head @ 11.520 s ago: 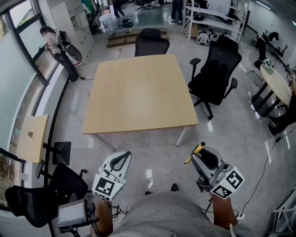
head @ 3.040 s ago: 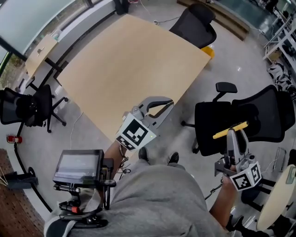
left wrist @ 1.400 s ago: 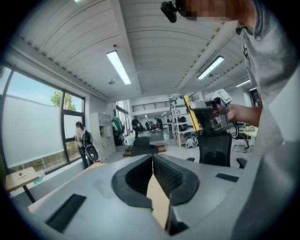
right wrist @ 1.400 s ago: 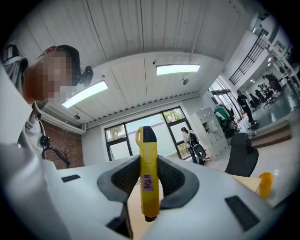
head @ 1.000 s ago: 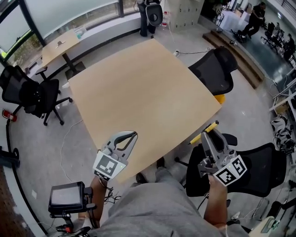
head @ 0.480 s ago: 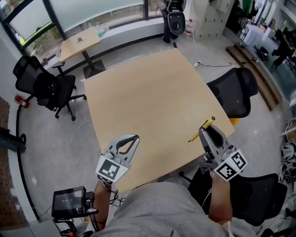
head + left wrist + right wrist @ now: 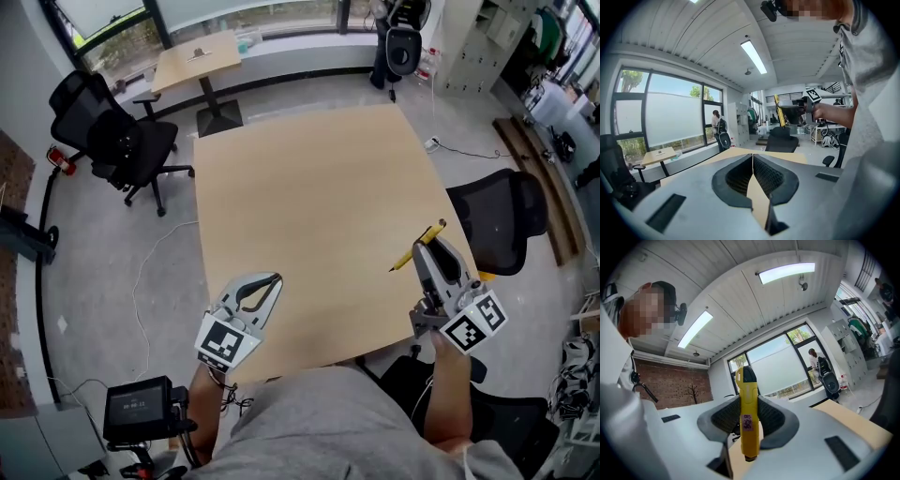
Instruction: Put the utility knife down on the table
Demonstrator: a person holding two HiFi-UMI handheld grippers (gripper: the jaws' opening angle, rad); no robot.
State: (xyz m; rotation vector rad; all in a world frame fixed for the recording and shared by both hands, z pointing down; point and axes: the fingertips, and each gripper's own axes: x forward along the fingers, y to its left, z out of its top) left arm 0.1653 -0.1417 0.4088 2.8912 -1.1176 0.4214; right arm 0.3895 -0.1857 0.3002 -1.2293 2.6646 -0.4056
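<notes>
In the head view my right claw [image 7: 427,251] hangs over the counter's [image 7: 300,187] near right corner, clenched on the utility knife [image 7: 405,260]. The knife's long axis runs slantwise across the claw's tips, and the bare top lies below and to the left. My left claw [image 7: 270,281] hovers at the near edge. The left gripper view shows its jaws pressed together on nothing. In the right gripper view the knife stands upright between my pads: slim yellow body, dark tip, small sticker.

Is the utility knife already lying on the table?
No, the utility knife is clamped upright between the right gripper's jaws, off the table.
</notes>
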